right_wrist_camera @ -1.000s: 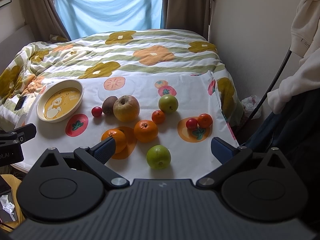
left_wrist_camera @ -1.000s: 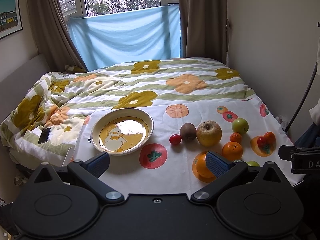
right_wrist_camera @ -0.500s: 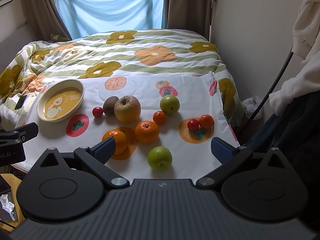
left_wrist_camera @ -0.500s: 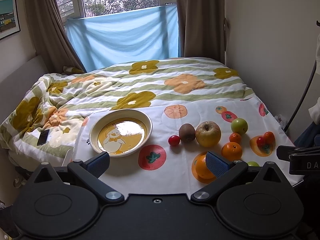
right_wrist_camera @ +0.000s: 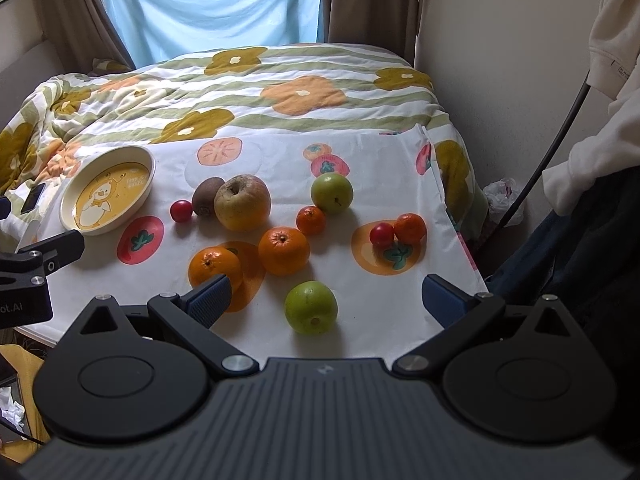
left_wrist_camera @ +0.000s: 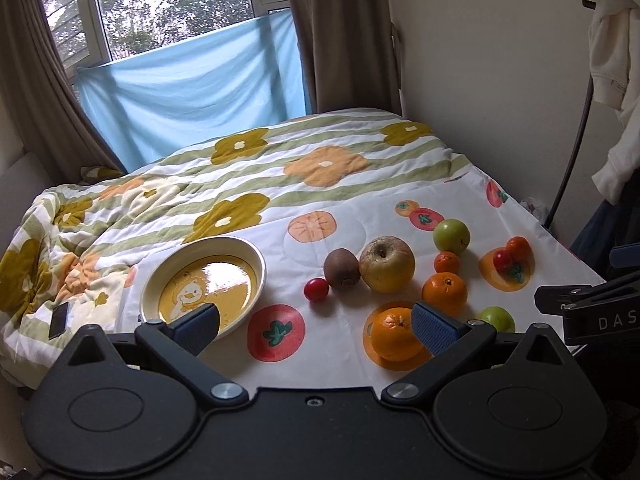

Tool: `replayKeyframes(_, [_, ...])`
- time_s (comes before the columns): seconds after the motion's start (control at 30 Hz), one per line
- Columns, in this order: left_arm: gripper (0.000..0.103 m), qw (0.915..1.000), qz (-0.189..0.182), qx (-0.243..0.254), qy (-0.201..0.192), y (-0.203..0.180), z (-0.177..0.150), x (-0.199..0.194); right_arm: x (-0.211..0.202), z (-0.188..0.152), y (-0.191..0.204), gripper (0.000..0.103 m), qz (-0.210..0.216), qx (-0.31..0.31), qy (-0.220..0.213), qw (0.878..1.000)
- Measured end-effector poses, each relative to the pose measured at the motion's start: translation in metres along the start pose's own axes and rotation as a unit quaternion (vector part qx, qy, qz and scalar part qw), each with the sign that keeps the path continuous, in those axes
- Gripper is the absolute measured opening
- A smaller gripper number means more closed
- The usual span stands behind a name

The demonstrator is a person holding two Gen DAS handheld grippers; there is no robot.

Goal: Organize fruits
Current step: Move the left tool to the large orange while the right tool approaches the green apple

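Fruits (right_wrist_camera: 283, 255) lay scattered beside your empty duck plate (right_wrist_camera: 149, 166); your left gripper (left_wrist_camera: 316, 326) and right gripper (right_wrist_camera: 326, 300) were both spread, holding nothing.

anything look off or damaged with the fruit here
The large yellow-brown apple beside the fuzzy brown kiwi looks blemished, with dull brownish, rough patches near its stem. Also, the cream duck-print dish holds no fruit; all of it lies loose on the fruit-print cloth.
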State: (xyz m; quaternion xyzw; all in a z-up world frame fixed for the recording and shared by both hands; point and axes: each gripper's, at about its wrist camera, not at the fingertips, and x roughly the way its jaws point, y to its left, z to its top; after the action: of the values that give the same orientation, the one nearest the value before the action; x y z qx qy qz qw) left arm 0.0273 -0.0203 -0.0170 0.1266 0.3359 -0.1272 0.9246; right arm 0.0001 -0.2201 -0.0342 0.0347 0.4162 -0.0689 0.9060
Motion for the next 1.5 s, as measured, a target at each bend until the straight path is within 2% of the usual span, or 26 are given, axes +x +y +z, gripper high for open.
replayKeyframes(0.27, [0.103, 0.997, -0.052, 0.057, -0.001, -0.013, -0.028, 0.054, 0.049, -0.026, -0.01, 0.103, -0.004, 0.055, 0.005, 0.998])
replayKeyframes(0.43, [0.095, 0.9915, -0.081, 0.101, 0.0, -0.021, -0.043, 0.091, 0.074, -0.046, -0.01, 0.103, -0.009, 0.078, 0.004, 0.997])
replayKeyframes(0.67, [0.092, 0.9828, -0.114, 0.145, -0.007, -0.037, -0.055, 0.126, 0.1, -0.064, -0.01, 0.103, -0.007, 0.111, 0.009, 0.994])
replayKeyframes(0.73, [0.088, 0.9815, -0.121, 0.148, -0.006, -0.041, -0.056, 0.133, 0.105, -0.066, -0.009, 0.103, -0.01, 0.116, 0.007, 0.993])
replayKeyframes(0.77, [0.081, 0.9808, -0.126, 0.149, -0.004, -0.044, -0.056, 0.136, 0.106, -0.066, -0.008, 0.103, -0.01, 0.117, 0.006, 0.993])
replayKeyframes(0.97, [0.075, 0.979, -0.138, 0.15, 0.004, -0.055, -0.056, 0.147, 0.111, -0.066, -0.005, 0.103, -0.008, 0.111, 0.005, 0.994])
replayKeyframes(1.13, [0.068, 0.9807, -0.133, 0.142, 0.018, -0.056, -0.057, 0.153, 0.113, -0.067, -0.006, 0.103, -0.006, 0.108, 0.006, 0.994])
replayKeyframes(1.4, [0.066, 0.9826, -0.133, 0.128, 0.019, -0.055, -0.058, 0.153, 0.118, -0.065, -0.006, 0.094, 0.009, 0.097, 0.004, 0.995])
replayKeyframes(1.5, [0.066, 0.9835, -0.128, 0.127, 0.019, -0.055, -0.059, 0.152, 0.12, -0.064, -0.003, 0.086, 0.016, 0.088, 0.005, 0.996])
